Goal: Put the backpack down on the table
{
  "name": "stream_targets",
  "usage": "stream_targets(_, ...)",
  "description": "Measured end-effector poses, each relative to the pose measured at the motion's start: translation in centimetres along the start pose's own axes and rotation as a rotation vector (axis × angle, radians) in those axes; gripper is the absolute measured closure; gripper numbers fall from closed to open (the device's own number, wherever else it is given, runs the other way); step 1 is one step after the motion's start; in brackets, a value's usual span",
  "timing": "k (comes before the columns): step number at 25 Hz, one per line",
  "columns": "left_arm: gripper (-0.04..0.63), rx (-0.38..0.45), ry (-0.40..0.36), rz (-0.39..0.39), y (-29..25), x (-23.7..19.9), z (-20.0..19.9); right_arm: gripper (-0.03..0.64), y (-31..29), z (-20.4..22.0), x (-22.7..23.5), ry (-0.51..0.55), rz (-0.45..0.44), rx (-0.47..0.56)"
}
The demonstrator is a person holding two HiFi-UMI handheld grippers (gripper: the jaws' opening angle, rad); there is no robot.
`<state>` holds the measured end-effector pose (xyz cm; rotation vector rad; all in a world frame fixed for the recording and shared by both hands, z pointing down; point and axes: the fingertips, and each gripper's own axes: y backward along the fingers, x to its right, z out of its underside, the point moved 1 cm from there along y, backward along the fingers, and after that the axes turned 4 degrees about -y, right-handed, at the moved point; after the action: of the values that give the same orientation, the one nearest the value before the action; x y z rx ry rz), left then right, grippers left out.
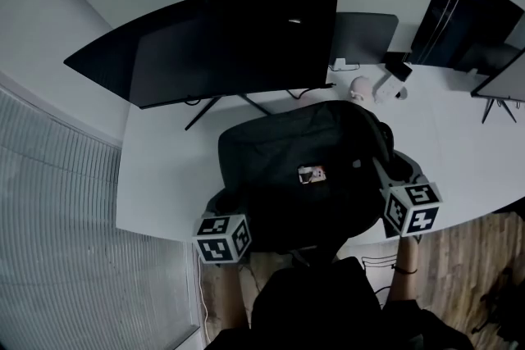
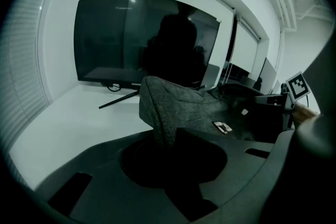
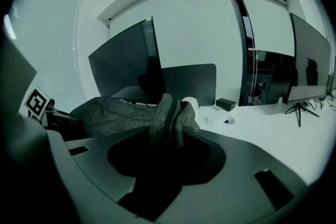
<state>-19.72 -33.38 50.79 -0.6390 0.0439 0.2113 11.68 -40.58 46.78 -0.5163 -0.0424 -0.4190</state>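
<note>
Pinching backpack [image 1: 295, 168] folds: left tongs [image 2: 165, 136], right tongs [image 3: 168, 128], clear in gripper views only; head view hides both grips, shows desk [image 1: 164, 176].

The backpack [image 1: 303, 168] was at the near edge of the counter [image 1: 164, 184], directly before the monitor [image 1: 230, 37]. The left gripper [image 2: 167, 136] was on its left side and the right gripper [image 3: 169, 123] on its right. A second monitor [image 1: 472, 20] stood rear right.

Pretty clearly an office: a big curved monitor [image 1: 221, 41] is set on a long white table [image 1: 164, 176], more screens [image 1: 472, 25] are lined up right of it, blinds [image 1: 57, 258] hung left of it.
</note>
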Motion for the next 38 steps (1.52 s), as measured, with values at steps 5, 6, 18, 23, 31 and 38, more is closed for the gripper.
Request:
stream_targets(5,0.532,-0.036,0.020,0.005,-1.8,-0.6,1.0,0.479,-1.6,0.9,0.2,0.006,0.020,-0.032)
stream_targets(6,0.532,-0.043,0.023,0.007,-2.2,-0.7,1.2,0.479,-1.8,1.2,0.3,0.005,0.023,-0.039)
stream_targets(18,0.493,-0.113,0.031,-0.011,-4.3,-1.3,2.5,0.479,-3.8,3.0,1.7,0.024,0.063,-0.123)
stream_targets(23,0.465,-0.131,0.043,-0.029,-4.9,-1.6,3.2,0.472,-4.4,4.1,2.5,0.058,0.102,-0.164)
stream_targets(31,0.426,-0.152,0.070,-0.050,-5.5,-2.1,4.0,0.459,-4.9,5.2,3.3,0.052,0.133,-0.199)
stream_targets(38,0.389,-0.169,0.085,-0.079,-6.0,-2.6,4.6,0.443,-5.3,5.9,3.9,0.051,0.150,-0.218)
